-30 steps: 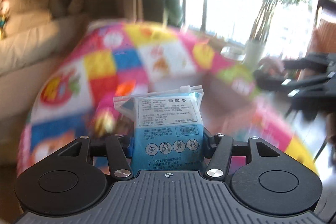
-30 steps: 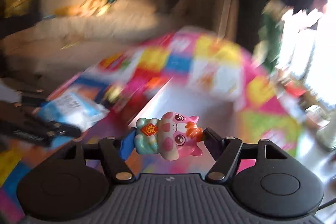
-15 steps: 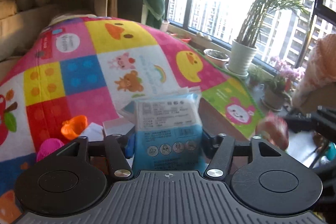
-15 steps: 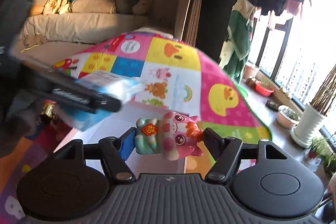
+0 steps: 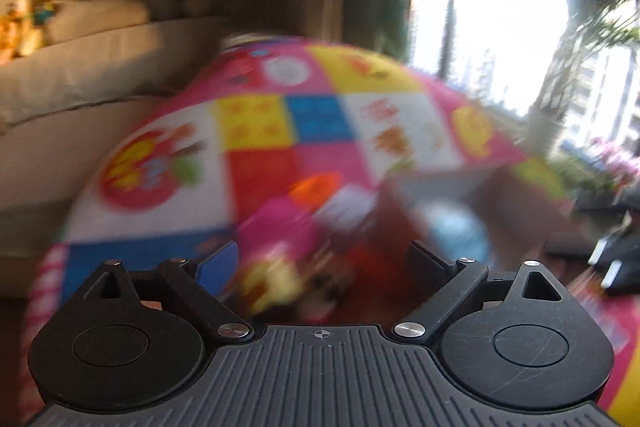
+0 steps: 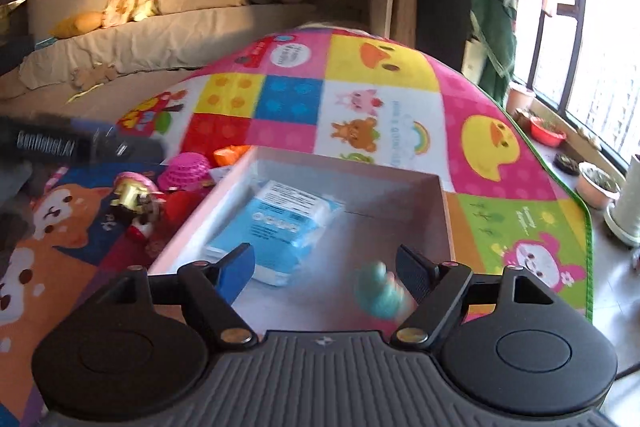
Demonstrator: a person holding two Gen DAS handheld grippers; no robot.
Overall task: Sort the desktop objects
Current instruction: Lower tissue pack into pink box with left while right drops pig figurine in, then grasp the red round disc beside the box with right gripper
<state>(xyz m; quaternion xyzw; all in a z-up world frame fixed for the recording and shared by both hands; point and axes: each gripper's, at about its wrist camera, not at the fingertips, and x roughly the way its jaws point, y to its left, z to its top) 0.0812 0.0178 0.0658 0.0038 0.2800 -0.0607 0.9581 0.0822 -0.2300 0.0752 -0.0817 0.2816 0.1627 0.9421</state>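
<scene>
In the right wrist view a shallow white box [image 6: 436, 211] lies on the colourful play mat [image 6: 380, 67]. A blue face-mask pack [image 6: 280, 223] lies flat inside it. My right gripper [image 6: 326, 259] hangs over the box with its jaws opening. The pink and teal cat toy [image 6: 380, 291] is a blur dropping free beside the right finger. My left gripper [image 5: 324, 259] is also opening and has nothing between its fingers. It hangs over blurred toys left of the box, and shows at the left edge [image 6: 80, 147] of the right wrist view.
Left of the box several toys lie on the mat: a pink hat-shaped toy [image 6: 186, 167], an orange piece [image 6: 228, 155] and a gold and pink figure [image 6: 136, 195]. A sofa [image 6: 160, 39] stands behind. Plant pots [image 6: 600, 187] line the window side.
The left gripper let go of the blue pack, which now lies in the box, and swung away to the left. The right gripper sank over the box and opened; the cat toy falls.
</scene>
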